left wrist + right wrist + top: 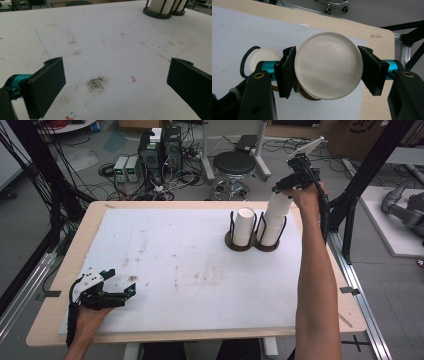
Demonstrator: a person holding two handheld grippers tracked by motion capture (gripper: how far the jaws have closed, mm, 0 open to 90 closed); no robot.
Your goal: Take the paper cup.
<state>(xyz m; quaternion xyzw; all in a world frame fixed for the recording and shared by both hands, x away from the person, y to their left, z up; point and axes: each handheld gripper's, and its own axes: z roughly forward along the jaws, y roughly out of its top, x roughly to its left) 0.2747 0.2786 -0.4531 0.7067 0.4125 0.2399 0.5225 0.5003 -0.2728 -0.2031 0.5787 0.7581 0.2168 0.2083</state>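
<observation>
The top cup (328, 68) is sitting above the right stack (272, 227) in the holder (252, 245) at the far right, the right gripper (327, 71) clamping its sides, probably to free it alone. The left gripper (115, 82) is resting wide open and empty over the near-left mat (175, 270), seemingly out of the way.

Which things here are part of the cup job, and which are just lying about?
In the job:
right gripper, shut on the top cup
right cup stack
left cup stack
cup holder

Lying about:
left gripper, open
stool
floor electronics

Left fingers (116, 82) wide apart; right fingers (328, 72) clamped, raised.
</observation>
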